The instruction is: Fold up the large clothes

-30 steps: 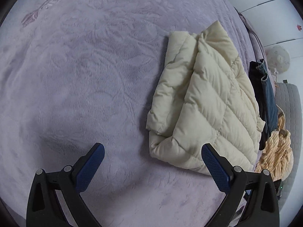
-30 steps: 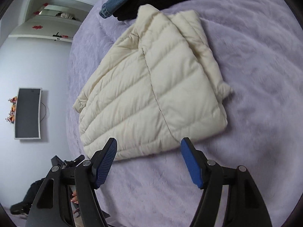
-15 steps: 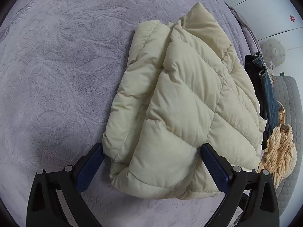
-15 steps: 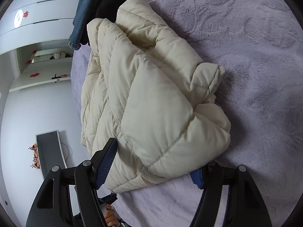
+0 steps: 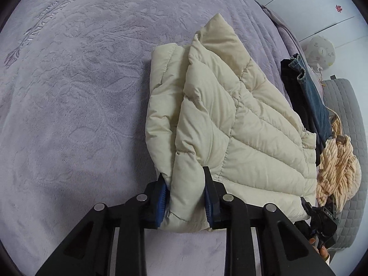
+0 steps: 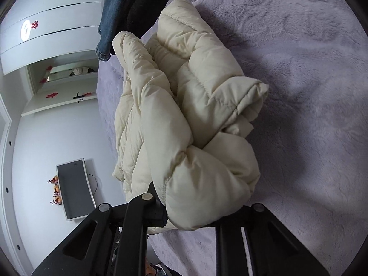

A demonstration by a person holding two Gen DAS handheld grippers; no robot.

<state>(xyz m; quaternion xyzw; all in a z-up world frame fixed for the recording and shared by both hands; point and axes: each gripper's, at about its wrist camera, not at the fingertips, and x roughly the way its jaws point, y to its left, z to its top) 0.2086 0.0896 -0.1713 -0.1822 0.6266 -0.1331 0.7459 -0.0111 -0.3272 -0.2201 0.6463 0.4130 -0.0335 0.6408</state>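
lilac bed blanket [image 5: 69,115] | left tool [image 5: 185,197] clenched on cream puffer jacket [image 5: 230,119] near corner | right tool [image 6: 191,209] clamped on jacket's bunched edge, lifted

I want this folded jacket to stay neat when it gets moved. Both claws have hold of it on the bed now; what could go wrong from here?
1. The left claw pinches only a corner of the puffy jacket; slick fabric could slip out.
2. At the right claw the layers already bulge and gape, so lifting may undo the fold.
3. Jeans and a knit lie close beside it; dragging that way could snag them.
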